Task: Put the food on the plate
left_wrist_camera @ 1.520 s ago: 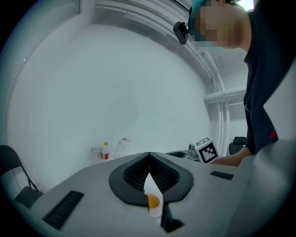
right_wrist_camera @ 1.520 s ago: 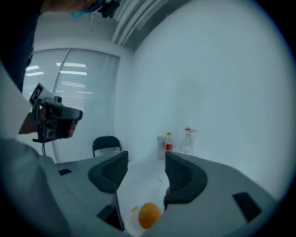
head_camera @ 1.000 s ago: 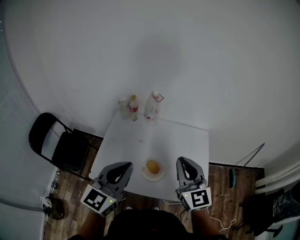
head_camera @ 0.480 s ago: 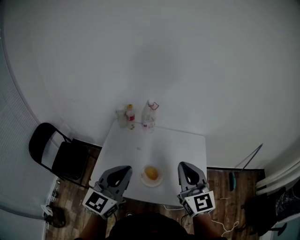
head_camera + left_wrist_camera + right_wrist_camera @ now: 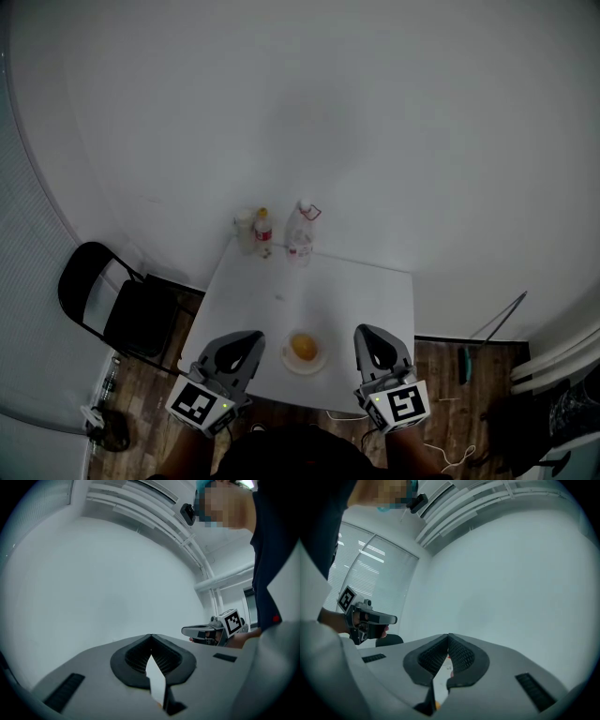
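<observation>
An orange piece of food (image 5: pixel 302 347) lies on a small white plate (image 5: pixel 316 366) near the front edge of the white table (image 5: pixel 328 291). My left gripper (image 5: pixel 251 336) hovers just left of the plate, and my right gripper (image 5: pixel 366 330) just right of it. Neither touches the plate. In the left gripper view the left gripper (image 5: pixel 151 637) has its tips together with nothing between them. The right gripper (image 5: pixel 448 635) in its own view is likewise shut and empty. Each gripper view shows the other gripper off to the side, the right one (image 5: pixel 211 631) and the left one (image 5: pixel 370 619).
Two bottles (image 5: pixel 263 232) (image 5: pixel 300 230) and a pale cup (image 5: pixel 245 228) stand at the table's far edge. A black folding chair (image 5: pixel 112 300) sits on the wooden floor to the left. White walls rise behind the table. A thin rod (image 5: pixel 502 314) leans at the right.
The head view has shifted a little, so the table and plate sit slightly lower in the picture. Both grippers stay beside the plate, shut.
</observation>
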The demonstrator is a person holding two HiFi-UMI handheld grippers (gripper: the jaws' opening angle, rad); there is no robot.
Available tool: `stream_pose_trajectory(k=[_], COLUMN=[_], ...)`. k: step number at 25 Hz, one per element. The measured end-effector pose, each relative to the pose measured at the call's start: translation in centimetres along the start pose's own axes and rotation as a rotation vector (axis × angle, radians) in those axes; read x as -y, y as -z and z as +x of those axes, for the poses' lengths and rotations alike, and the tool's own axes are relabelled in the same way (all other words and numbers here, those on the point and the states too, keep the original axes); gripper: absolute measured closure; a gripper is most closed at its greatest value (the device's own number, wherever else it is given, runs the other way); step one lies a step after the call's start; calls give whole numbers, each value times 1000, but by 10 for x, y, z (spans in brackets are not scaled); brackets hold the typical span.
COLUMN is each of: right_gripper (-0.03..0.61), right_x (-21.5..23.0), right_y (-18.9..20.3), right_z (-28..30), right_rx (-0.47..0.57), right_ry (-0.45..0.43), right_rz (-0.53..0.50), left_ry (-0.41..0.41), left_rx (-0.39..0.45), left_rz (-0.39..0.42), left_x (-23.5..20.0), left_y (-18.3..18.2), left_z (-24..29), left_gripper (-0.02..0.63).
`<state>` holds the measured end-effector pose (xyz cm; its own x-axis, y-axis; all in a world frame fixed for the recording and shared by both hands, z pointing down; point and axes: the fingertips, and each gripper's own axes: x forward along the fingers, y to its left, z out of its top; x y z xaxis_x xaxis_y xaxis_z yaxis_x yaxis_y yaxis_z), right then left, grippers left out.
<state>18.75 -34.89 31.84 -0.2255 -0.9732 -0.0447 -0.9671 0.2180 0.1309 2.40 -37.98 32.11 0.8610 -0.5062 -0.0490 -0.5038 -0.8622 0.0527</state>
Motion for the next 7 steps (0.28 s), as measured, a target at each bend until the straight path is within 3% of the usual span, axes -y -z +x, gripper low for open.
stream_pose_trajectory(k=[7], right_gripper=[557], right_x=[8], right_y=[9], right_z=[-2], right_rx=[-37], right_ry=[6], right_rz=[-3], left_ry=[-4], left_rx=[-9], left_rz=[11], left_x=[3], left_y=[5], left_z=[2], left_gripper=[594])
